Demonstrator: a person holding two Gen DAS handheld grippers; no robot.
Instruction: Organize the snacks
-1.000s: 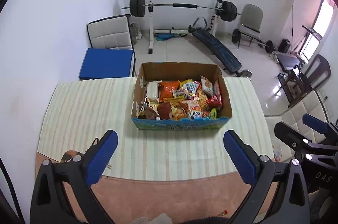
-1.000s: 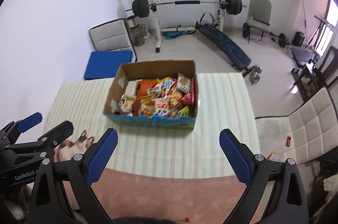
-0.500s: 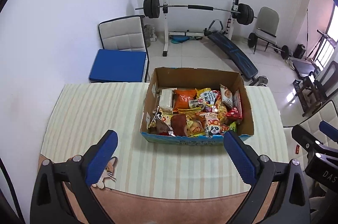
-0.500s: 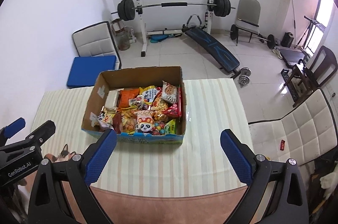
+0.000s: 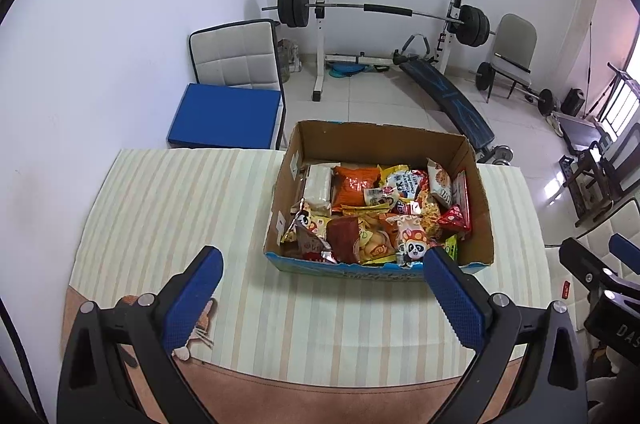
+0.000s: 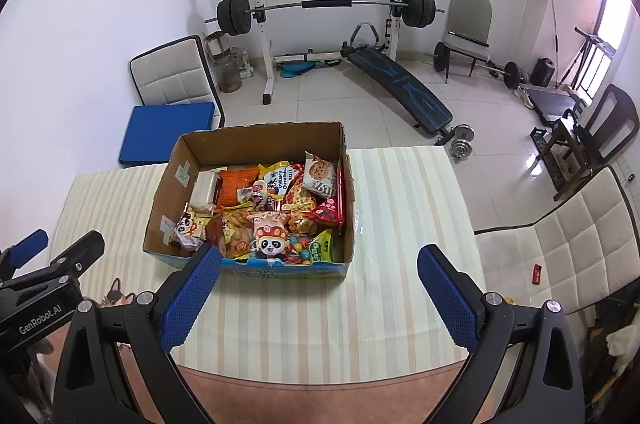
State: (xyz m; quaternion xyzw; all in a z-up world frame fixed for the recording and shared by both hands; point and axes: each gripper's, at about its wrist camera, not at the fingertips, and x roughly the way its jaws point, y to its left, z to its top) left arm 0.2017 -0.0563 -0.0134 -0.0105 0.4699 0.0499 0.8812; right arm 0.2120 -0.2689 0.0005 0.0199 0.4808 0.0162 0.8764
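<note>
Left gripper [image 5: 322, 290] hangs spread wide and empty above the near table edge; over the last second its view has slid so the cardboard box [image 5: 378, 270], heaped with snack packets [image 5: 380, 212], now sits right of centre on the striped cloth [image 5: 180, 208].

Right gripper [image 6: 318, 290], likewise wide and empty, has drawn nearer the box. No packet has shifted, so the heap gives no sign of sorting.

We hold our left gripper [image 5: 320, 294] and right gripper [image 6: 318, 290] side by side, level and apart from each other, jaws spread wide with nothing between the blue pads [image 5: 454, 298].
</note>
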